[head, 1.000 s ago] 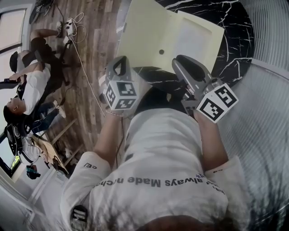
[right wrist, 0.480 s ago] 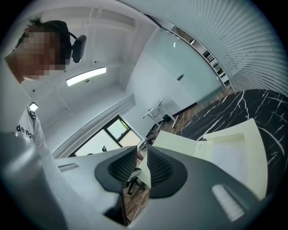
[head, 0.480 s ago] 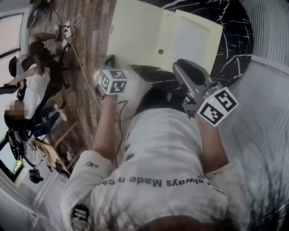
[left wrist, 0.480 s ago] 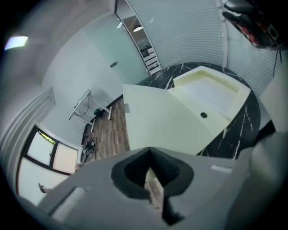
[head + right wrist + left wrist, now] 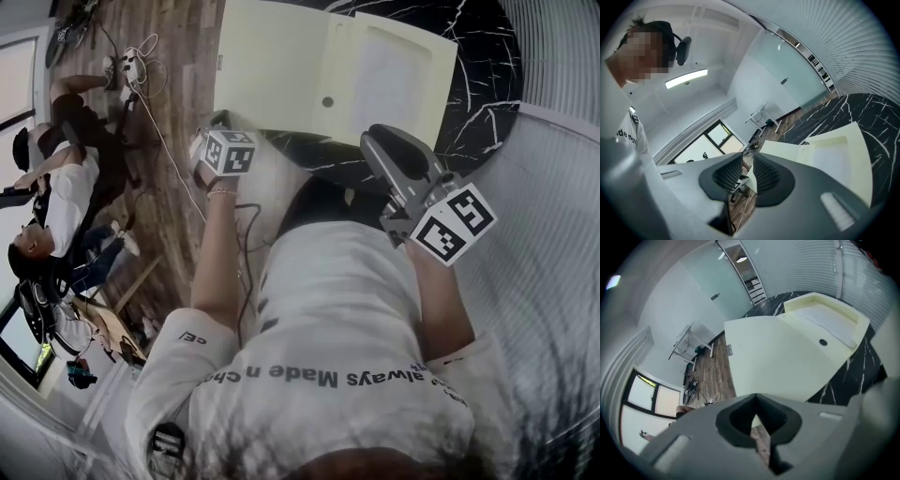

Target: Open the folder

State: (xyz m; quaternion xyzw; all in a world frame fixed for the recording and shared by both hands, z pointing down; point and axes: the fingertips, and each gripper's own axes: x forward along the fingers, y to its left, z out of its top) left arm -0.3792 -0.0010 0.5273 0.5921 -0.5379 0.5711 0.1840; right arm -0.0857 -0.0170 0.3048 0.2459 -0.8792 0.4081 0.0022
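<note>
Cream boxy folder (image 5: pixel 281 66) on veined black tabletop (image 5: pixel 483 56)

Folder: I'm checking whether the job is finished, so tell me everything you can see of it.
The folder is pale yellow, plastic-looking, lying open on the black marbled table. Its plain cover hangs past the table's edge over the wood floor. The other half is a shallow tray with a raised rim. A dark round spot sits near the fold. Only the table touches it.
</note>
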